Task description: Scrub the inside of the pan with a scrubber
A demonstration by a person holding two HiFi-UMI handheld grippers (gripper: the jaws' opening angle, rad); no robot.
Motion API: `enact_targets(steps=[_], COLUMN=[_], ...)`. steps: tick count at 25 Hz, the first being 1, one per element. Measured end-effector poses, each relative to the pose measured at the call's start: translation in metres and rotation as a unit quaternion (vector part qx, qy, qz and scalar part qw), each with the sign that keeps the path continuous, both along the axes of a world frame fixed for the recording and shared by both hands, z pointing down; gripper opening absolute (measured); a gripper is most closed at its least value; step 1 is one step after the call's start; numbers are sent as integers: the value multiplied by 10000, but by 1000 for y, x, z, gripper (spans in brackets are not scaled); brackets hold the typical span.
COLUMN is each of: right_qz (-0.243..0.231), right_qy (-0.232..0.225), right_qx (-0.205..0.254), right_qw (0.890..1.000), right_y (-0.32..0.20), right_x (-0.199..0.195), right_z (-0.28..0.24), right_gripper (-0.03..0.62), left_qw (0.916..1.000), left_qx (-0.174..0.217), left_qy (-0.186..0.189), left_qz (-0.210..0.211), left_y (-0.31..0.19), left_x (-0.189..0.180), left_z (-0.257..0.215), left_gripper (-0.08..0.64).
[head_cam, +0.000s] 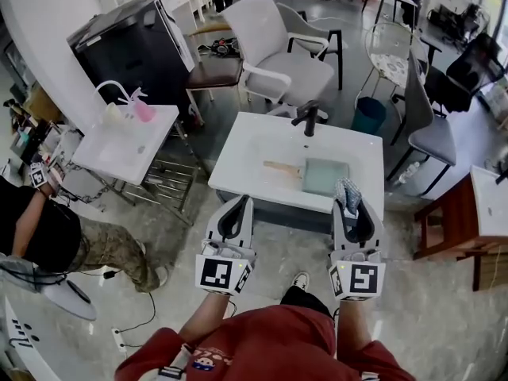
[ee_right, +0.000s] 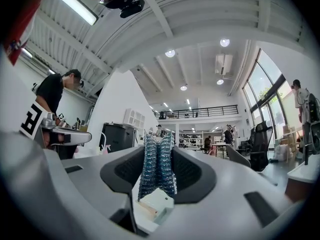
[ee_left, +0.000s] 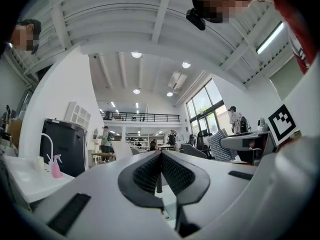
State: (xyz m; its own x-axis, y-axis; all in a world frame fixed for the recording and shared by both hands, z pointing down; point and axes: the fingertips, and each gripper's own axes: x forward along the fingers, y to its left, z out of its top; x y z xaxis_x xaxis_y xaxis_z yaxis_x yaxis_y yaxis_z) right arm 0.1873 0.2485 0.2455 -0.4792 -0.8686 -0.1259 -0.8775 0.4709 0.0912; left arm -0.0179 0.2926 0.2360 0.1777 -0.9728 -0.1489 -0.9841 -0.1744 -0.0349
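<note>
The pan (head_cam: 325,176) sits in the sink (head_cam: 238,159) dead ahead of the right gripper (head_cam: 348,195) clamping the scrubber (ee_right: 158,165), its handle (head_cam: 279,167) pointing toward the empty, pinched-shut left gripper (head_cam: 240,202).

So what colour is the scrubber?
The scrubber is sparkly blue, clearest in the right gripper view.

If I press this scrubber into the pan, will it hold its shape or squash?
Probably it squashes: the scrubber looks like folded mesh, pinched narrow in the right claw. It is likely light, and its knobbly weave should resist slipping.
</note>
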Motion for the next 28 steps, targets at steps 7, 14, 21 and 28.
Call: enact_targets(steps=[7,14,21,28], right_qz=[-55,-122,-152,-32], right_qy=[0,26,62,143], right_qx=[-97,-142,-239,-379], right_qw=[9999,9998,9996,9992], right_y=[-81,-146,-186,-223], right_x=[24,43,51,33], right_z=[0,5,15,30], right_gripper=[181,181,181,181], left_qw=[10000,9999,9996,9993], left_qx=[-27,-114,-213,-330], left_qy=[15,1,82,177], left_qz=[-28,-81,-151,3], left_y=[-77,-139,-174,-219], left_x=[25,44,51,32], left_z=[-5,2,13,30], left_gripper=[14,14,14,14])
